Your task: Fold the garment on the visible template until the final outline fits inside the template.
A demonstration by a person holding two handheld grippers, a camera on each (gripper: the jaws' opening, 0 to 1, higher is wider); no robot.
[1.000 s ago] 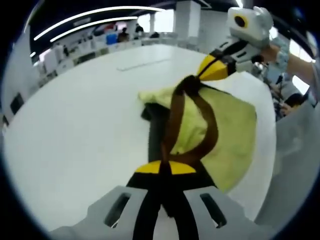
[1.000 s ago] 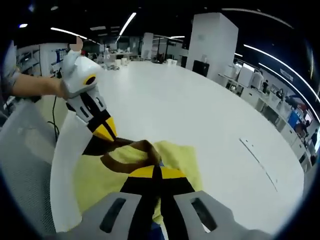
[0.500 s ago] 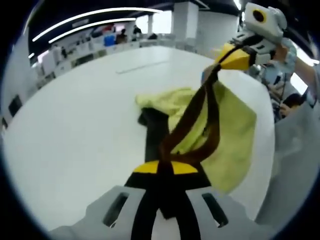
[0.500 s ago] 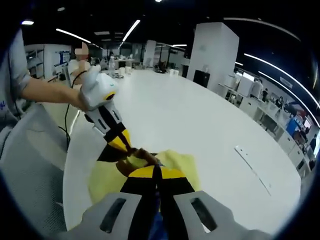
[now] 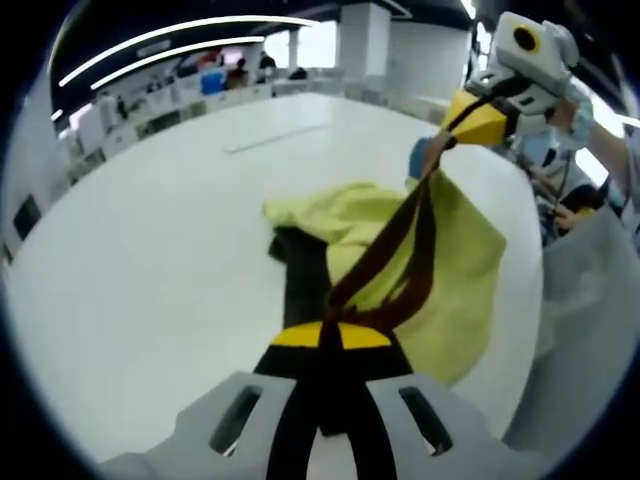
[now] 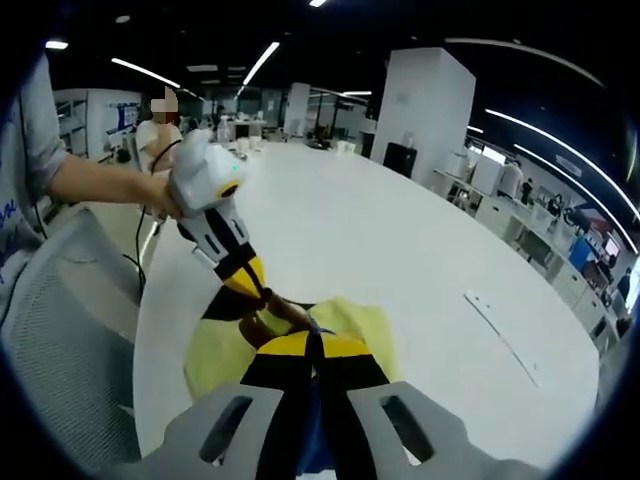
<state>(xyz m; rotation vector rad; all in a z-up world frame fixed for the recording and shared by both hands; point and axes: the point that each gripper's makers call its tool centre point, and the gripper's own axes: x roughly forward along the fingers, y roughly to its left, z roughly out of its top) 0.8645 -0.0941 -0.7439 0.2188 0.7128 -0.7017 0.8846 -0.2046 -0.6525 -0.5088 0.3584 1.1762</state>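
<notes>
Both jaws are clenched on the brown strap of the yellow garment — left gripper low, right gripper raised, stretching it taut, apparently to fold — the rest lying on the white table.

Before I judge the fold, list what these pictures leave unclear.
- Template: none can be made out on the white table in the left gripper view; the yellow garment may cover it.
- Garment outline: the right gripper view has the right tool hiding its near edge.
- Brown straps: their held ends are hidden inside the left tool.
</notes>
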